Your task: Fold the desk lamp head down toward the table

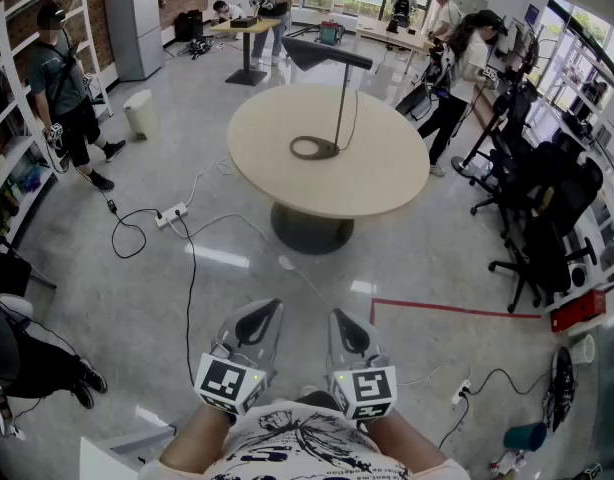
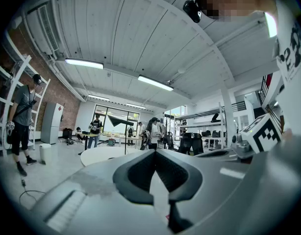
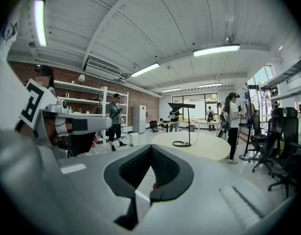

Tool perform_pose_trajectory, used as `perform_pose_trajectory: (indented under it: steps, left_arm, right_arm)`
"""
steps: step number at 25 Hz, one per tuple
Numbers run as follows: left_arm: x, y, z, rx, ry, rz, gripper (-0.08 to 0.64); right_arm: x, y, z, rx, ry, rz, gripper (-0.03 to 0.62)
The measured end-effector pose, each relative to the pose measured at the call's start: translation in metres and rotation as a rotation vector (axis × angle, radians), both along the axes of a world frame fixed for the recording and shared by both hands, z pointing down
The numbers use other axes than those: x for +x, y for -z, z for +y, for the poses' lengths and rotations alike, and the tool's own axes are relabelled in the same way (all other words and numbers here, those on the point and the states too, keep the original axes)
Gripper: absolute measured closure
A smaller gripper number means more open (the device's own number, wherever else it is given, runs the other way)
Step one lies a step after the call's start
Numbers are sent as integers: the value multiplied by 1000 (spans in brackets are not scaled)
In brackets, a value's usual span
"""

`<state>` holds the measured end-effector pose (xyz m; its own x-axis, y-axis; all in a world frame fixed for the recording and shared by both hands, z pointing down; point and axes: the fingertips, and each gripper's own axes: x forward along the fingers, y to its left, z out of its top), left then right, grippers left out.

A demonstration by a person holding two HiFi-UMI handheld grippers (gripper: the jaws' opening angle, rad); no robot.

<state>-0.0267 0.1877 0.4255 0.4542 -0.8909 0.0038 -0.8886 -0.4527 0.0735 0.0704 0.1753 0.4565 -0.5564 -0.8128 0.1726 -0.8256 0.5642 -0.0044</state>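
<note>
Desk lamp far off, approach not yet made

The left tool (image 1: 259, 328) and right tool (image 1: 347, 334) were both clenched on nothing, near the body. The desk lamp (image 1: 329, 57) stood upright on the far round tabletop (image 1: 387, 168), its head (image 1: 309, 50) raised. Doing this well likely meant walking close, steadying the ring base (image 1: 314, 148) with one tool, then pressing the head down gently.

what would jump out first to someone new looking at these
A black desk lamp stands upright on the round table mid-room, its head raised atop the pole. At the bottom of the head view, the left gripper and right gripper sit side by side near the person's body, both shut and empty, far from the table.
</note>
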Motion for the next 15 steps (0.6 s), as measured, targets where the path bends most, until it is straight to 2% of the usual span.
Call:
perform_pose_trajectory:
  steps: [15]
  left_arm:
    - [-4, -8, -11, -1, 11, -7, 554]
  right_arm:
    - [-4, -4, -13, -6, 6, -6, 584]
